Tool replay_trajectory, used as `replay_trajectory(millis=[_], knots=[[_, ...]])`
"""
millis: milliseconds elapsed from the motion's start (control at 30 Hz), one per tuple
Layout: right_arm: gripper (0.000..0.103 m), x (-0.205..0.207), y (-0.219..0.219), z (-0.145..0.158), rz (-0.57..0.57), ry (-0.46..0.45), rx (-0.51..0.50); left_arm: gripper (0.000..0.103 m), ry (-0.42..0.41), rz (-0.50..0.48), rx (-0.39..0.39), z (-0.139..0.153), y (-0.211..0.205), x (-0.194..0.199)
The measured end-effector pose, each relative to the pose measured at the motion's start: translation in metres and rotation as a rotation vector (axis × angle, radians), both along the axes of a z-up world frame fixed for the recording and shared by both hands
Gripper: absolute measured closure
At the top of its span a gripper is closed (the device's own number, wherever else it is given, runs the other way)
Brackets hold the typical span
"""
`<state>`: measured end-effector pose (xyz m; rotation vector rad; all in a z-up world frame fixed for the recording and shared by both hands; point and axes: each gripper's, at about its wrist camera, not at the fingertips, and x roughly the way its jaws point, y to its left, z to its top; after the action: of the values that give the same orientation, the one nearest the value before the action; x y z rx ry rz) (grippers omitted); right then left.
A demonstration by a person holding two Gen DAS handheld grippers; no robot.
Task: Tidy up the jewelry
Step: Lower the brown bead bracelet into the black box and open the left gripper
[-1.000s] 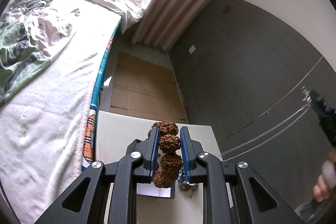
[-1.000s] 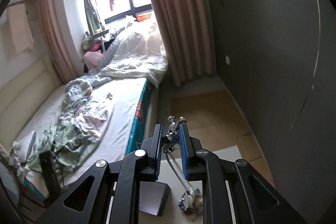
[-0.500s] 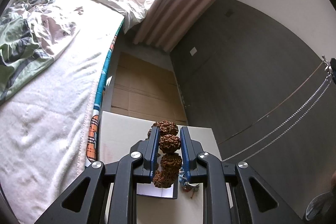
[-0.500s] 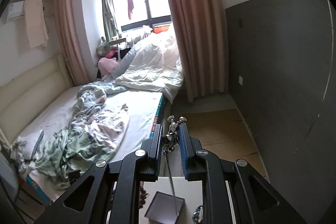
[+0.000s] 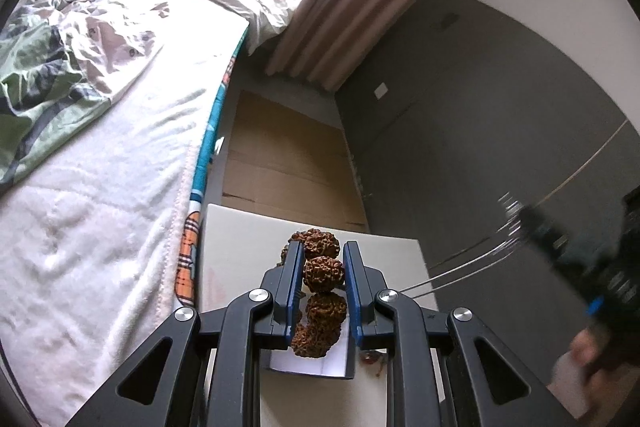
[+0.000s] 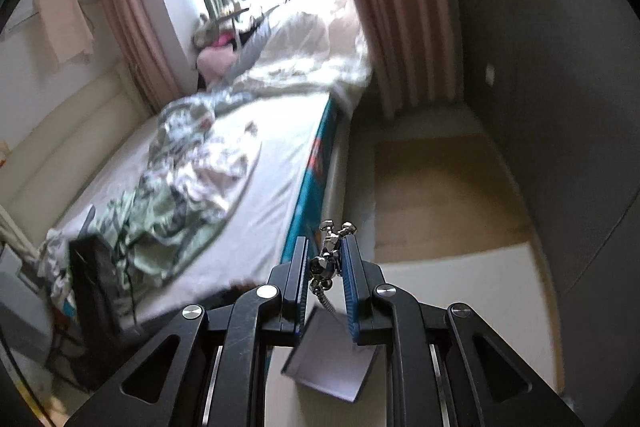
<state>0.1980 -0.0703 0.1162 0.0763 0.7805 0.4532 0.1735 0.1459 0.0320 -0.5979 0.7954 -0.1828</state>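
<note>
1. The left gripper (image 5: 322,259) is clamped on a bracelet of large brown knobbly beads (image 5: 323,269); one bead sits between the blue pads, and the other beads hang above and below it.
2. Below the bracelet, a small dark box (image 5: 308,363) with a pale lining rests on the white table (image 5: 240,243). The lowest beads hang over its open top; I cannot tell whether they touch the lining.
3. The right gripper (image 6: 325,255) is clenched on the silver pendant (image 6: 326,263) of a chain necklace (image 6: 324,301). The chain hangs down over the same box (image 6: 332,359).
4. What shows of the lining in the right wrist view is bare.
5. In the left wrist view, the right gripper (image 5: 560,247) is blurred at the right edge, with chain strands trailing toward the table.
</note>
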Motion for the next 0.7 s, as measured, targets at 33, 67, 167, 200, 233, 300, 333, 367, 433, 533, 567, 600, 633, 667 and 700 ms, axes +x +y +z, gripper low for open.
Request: replay_trajectory(millis=[33, 67, 167, 200, 233, 300, 333, 367, 433, 533, 567, 600, 633, 667, 700], knots=[[0.086, 0.003, 0.0, -0.014, 0.005, 0.022, 0.004, 0.082, 0.005, -0.001, 0.002, -0.002, 0.0, 0.0], [0.086, 0.005, -0.001, -0.027, 0.013, 0.048, 0.013, 0.082, 0.008, -0.002, 0.006, -0.003, -0.001, 0.001], [0.085, 0.012, -0.003, -0.058, 0.024, 0.105, 0.001, 0.082, 0.019, -0.014, 0.021, -0.006, -0.006, 0.003], [0.085, 0.014, -0.007, -0.065, 0.015, 0.113, -0.013, 0.082, 0.024, -0.02, 0.026, -0.008, -0.009, 0.004], [0.085, 0.015, -0.011, -0.074, 0.003, 0.129, -0.028, 0.082, 0.031, -0.029, 0.029, -0.01, -0.012, 0.005], [0.085, 0.018, -0.025, -0.086, -0.015, 0.171, -0.03, 0.082, 0.048, -0.055, 0.036, -0.014, -0.022, 0.008], [0.085, 0.019, -0.033, -0.088, -0.03, 0.185, -0.029, 0.082, 0.056, -0.071, 0.043, -0.017, -0.027, 0.01], [0.083, 0.02, -0.042, -0.088, -0.049, 0.196, -0.023, 0.082, 0.063, -0.089, 0.05, -0.019, -0.034, 0.012], [0.067, 0.02, -0.06, -0.085, -0.078, 0.193, 0.004, 0.082, 0.071, -0.113, 0.064, -0.022, -0.046, 0.015], [0.053, 0.016, -0.086, -0.079, -0.131, 0.175, 0.038, 0.082, 0.089, -0.144, 0.073, -0.03, -0.064, 0.021], [0.053, 0.014, -0.096, -0.078, -0.147, 0.172, 0.051, 0.082, 0.095, -0.151, 0.075, -0.032, -0.069, 0.023], [0.052, 0.013, -0.1, -0.078, -0.157, 0.174, 0.056, 0.082, 0.1, -0.16, 0.074, -0.035, -0.074, 0.025], [0.048, 0.01, -0.109, -0.079, -0.172, 0.18, 0.066, 0.082, 0.105, -0.168, 0.066, -0.037, -0.077, 0.027], [0.045, 0.008, -0.117, -0.081, -0.185, 0.188, 0.077, 0.082, 0.109, -0.174, 0.06, -0.039, -0.08, 0.029], [0.038, 0.005, -0.125, -0.084, -0.199, 0.197, 0.091, 0.082, 0.114, -0.179, 0.057, -0.041, -0.083, 0.031]])
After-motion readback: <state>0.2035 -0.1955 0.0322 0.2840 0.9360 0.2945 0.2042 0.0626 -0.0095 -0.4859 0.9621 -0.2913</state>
